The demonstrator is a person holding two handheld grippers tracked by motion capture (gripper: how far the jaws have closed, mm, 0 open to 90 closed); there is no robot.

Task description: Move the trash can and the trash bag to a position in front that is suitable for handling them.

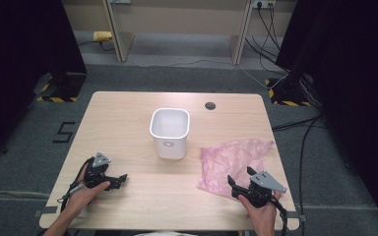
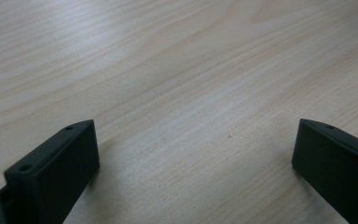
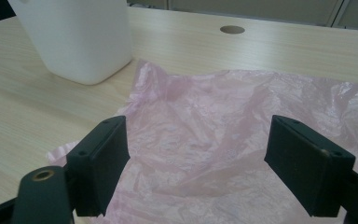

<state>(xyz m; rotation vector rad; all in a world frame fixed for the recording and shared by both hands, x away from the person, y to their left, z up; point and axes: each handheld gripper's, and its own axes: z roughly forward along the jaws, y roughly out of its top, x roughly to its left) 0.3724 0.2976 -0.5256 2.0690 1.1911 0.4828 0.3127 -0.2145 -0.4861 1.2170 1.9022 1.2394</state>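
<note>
Now both tools gape: right tool (image 3: 196,158) over pink bag (image 3: 242,121), left tool (image 2: 193,163) empty; bin (image 1: 170,132) label unreadable

A light wood-grain table (image 1: 128,123) serves as the work surface. A round cable hole (image 1: 210,105) is set near its far edge. A white square container (image 1: 170,132) stands upright at the centre, open end up. A crumpled pink plastic bag (image 1: 234,162) is spread flat on the right side, just beside the container.
</note>
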